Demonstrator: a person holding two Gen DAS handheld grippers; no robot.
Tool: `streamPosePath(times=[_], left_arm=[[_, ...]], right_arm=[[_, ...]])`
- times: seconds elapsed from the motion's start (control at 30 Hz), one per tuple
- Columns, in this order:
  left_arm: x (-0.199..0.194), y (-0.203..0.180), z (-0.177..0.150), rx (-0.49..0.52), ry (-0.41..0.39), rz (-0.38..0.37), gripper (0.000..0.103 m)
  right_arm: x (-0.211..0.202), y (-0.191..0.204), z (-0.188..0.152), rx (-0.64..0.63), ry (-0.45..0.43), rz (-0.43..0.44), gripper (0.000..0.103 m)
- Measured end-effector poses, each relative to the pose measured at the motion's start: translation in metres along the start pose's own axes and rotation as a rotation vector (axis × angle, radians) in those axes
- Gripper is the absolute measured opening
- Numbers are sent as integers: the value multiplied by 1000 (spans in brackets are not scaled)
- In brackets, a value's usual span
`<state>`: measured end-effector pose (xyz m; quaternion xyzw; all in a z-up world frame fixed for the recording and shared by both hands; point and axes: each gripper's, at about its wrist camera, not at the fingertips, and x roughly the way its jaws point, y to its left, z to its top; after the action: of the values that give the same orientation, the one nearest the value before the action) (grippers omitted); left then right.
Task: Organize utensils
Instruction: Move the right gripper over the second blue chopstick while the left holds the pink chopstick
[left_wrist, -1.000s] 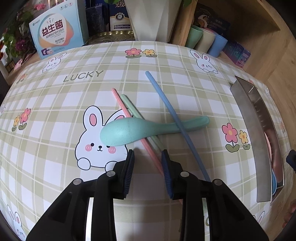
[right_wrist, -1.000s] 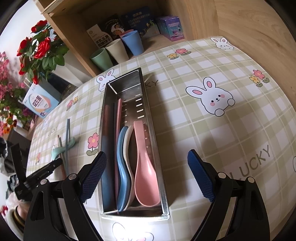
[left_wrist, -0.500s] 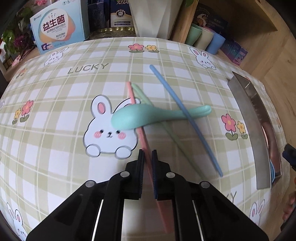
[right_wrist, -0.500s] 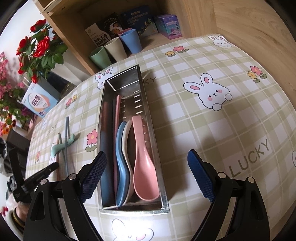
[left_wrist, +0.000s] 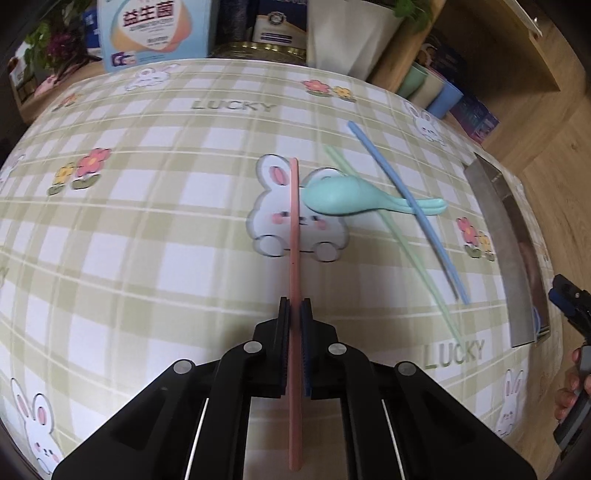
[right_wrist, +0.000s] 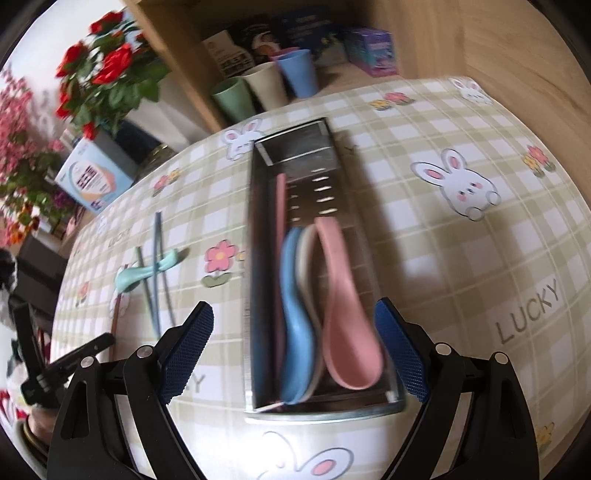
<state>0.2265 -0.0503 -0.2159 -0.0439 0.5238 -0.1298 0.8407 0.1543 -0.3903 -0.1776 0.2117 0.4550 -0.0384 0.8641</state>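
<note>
Surface: checked green-and-white tablecloth (left_wrist: 155, 229) printed with rabbits, flowers and the word LUCKY; wooden shelving stands behind it.
Shelf: three plastic cups (right_wrist: 264, 88), green, cream and blue, in a row.
Container: long rectangular stainless-steel utensil tray (right_wrist: 255, 280) with slots in its floor, lying on the cloth.
Tray contents: pink plastic spoon (right_wrist: 345, 314), a cream spoon (right_wrist: 308, 266) and a blue plastic spoon (right_wrist: 293, 314) nested side by side; a pink chopstick (right_wrist: 280, 229) lies along the left wall. Blur hides finer detail.
Held utensil: slim salmon-pink chopstick (left_wrist: 294, 236), straight, pointing away from the camera across a printed rabbit.
Left gripper (left_wrist: 294, 325): jaws pressed together, pinching the salmon-pink chopstick partway along its length.
Right gripper (right_wrist: 293, 350): jaws spread wide, hovering at the near end of the tray, gripping nothing.
Loose on cloth: mint-green plastic spoon (left_wrist: 347, 195), a pale green chopstick (left_wrist: 399, 243) under it and a blue chopstick (left_wrist: 406, 206) across its handle.
</note>
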Motion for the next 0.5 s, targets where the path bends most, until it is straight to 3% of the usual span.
streamPosePath(times=[0.27, 0.33, 0.5], left_arm=[[-6, 23, -5, -27, -27, -31, 6], [-6, 24, -5, -14, -29, -41, 7], [-7, 21, -9, 33, -43, -27, 8]], right_arm=[[4, 44, 4, -117, -3, -3, 85], [9, 58, 6, -158, 5, 10, 74], [30, 95, 12, -256, 33, 24, 62]])
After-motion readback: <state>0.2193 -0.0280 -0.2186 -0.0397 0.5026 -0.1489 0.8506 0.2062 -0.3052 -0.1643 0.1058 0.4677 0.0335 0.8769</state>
